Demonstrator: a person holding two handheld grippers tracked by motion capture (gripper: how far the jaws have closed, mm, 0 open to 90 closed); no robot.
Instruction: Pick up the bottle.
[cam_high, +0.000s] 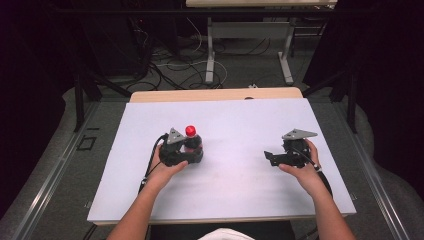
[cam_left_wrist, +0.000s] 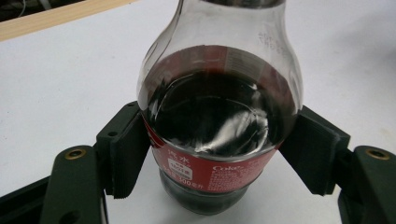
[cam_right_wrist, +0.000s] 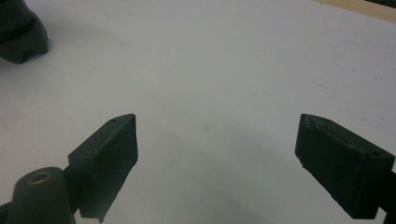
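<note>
A small cola bottle with a red cap and dark liquid stands upright on the white table, left of centre. My left gripper is shut on it. In the left gripper view both pads press the bottle at its red label, from either side. My right gripper rests low over the table at the right and points left. Its jaws stand wide apart in the right gripper view, with bare table between them.
A wooden strip runs along the table's far edge. Beyond it are cables and desk legs on the floor. A dark shape sits at the top left of the right gripper view.
</note>
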